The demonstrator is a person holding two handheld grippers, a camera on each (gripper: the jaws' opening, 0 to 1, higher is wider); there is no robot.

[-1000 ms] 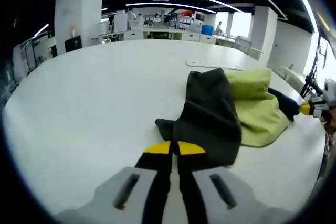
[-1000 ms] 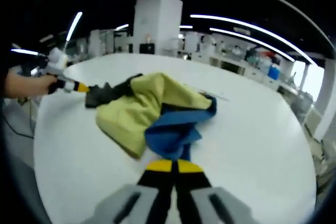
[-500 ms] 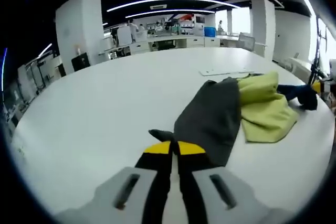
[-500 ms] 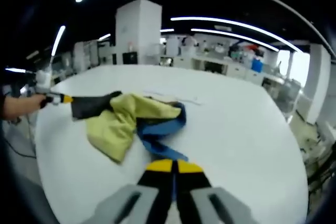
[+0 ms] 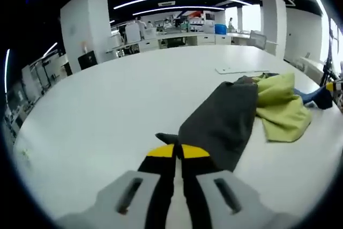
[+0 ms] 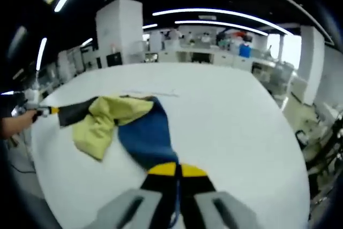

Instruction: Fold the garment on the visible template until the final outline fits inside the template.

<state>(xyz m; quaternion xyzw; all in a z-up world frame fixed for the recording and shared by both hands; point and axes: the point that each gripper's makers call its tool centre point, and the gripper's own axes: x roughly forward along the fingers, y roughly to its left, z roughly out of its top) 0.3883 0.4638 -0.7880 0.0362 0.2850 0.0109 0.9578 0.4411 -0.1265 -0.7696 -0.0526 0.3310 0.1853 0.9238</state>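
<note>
In the left gripper view, the left hand-held gripper (image 5: 178,151) is clamped on the dark end of the garment (image 5: 225,119), stretched toward 2 o'clock over the white desk (image 5: 107,111); its blue end is mostly cut off. In the right gripper view, the right hand-held gripper (image 6: 176,170) pinches that blue end, and a faint template (image 6: 150,93) lies beyond, hard to make out.

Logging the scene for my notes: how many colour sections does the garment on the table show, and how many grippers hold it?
Dark grey section: 1
Yellow-green section: 1
Blue section: 1
Grippers, left gripper and right gripper: 2
Total: 5
</note>
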